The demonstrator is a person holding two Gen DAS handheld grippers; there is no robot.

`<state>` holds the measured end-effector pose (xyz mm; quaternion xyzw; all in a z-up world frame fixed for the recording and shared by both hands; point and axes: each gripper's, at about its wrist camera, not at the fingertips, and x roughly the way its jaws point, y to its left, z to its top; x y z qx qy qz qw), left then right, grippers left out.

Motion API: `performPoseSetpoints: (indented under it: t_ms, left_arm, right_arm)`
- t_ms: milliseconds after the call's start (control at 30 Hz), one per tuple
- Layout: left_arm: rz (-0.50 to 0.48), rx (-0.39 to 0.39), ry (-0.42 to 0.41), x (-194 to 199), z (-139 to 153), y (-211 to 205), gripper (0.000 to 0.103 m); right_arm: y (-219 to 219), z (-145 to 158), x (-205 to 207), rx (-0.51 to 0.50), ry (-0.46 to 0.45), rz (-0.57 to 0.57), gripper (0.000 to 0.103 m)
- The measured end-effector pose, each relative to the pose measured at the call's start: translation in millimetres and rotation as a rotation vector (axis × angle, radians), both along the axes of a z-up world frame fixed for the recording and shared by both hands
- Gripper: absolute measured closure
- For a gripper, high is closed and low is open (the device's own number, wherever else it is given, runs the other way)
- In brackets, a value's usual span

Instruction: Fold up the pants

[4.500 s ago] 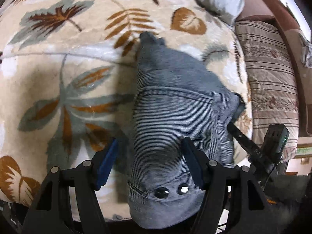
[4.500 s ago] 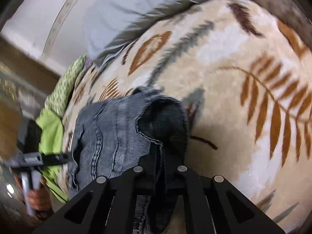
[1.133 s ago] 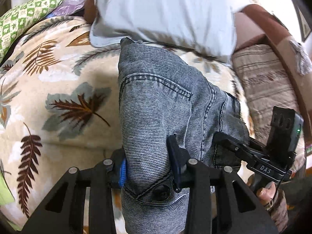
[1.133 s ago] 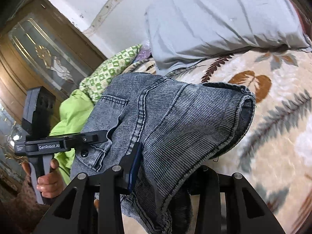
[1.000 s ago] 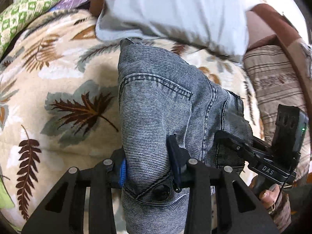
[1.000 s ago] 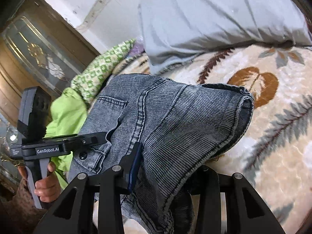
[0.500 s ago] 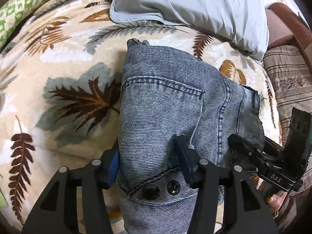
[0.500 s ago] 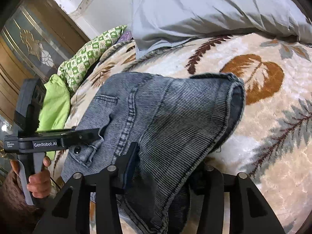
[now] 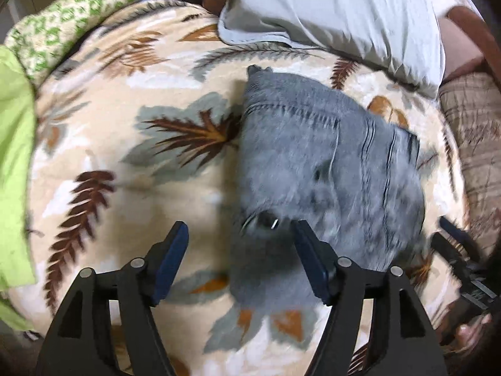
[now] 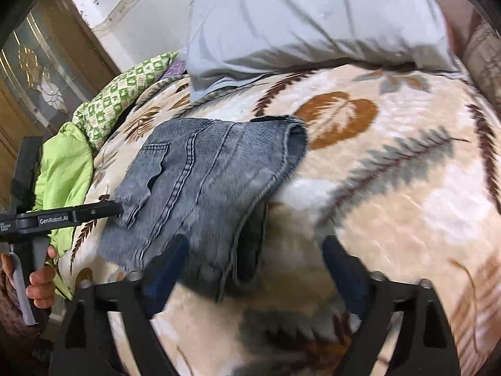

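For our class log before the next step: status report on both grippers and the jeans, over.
Left gripper and right gripper open, jaws just opened, off the cloth. Folded jeans lying released on the leaf blanket. Nothing in the way.

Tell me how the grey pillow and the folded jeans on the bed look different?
The pillow is pale grey, smooth and puffy; the jeans are darker blue-grey denim with stitched seams and a pocket. The pillow is bigger and lies at the bed's far end; the jeans lie flat mid-blanket. Both rest on the leaf-patterned blanket.

leaf-print blanket [image 9: 131, 163], grey pillow [image 10: 313, 15], green cloth [image 10: 62, 169]
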<state>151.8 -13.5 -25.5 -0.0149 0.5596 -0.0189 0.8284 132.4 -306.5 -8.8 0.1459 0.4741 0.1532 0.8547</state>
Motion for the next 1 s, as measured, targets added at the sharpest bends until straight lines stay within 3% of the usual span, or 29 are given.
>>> performPoseSetpoints:
  t_ms: [67,233,400,467,700,1000]
  left_arm:
    - [-0.007,0.081,-0.016,-17,2,-1,0.031]
    - [-0.04,0.234,-0.064,-56,5,-5,0.03]
    - [-0.089,0.341,-0.097,-92,6,-17,0.03]
    - [-0.096,0.361,-0.113,-103,8,-21,0.029]
    - [-0.081,0.37,-0.214,-127,28,-25,0.029]
    - [-0.067,0.231,-0.269,-135,37,-25,0.028]
  right_arm:
    - [-4,5,-12,-0.011,0.011,-0.032,0.0]
    - [-8,8,-39,-0.044,0.049,-0.084,0.0]
    - [11,16,-68,-0.251,0.021,-0.044,0.0]
    - [16,19,-78,-0.284,0.01,-0.031,0.0]
    - [26,49,-105,-0.304,-0.099,-0.015,0.0]
    - [36,64,-121,-0.359,-0.155,-0.056,0.0]
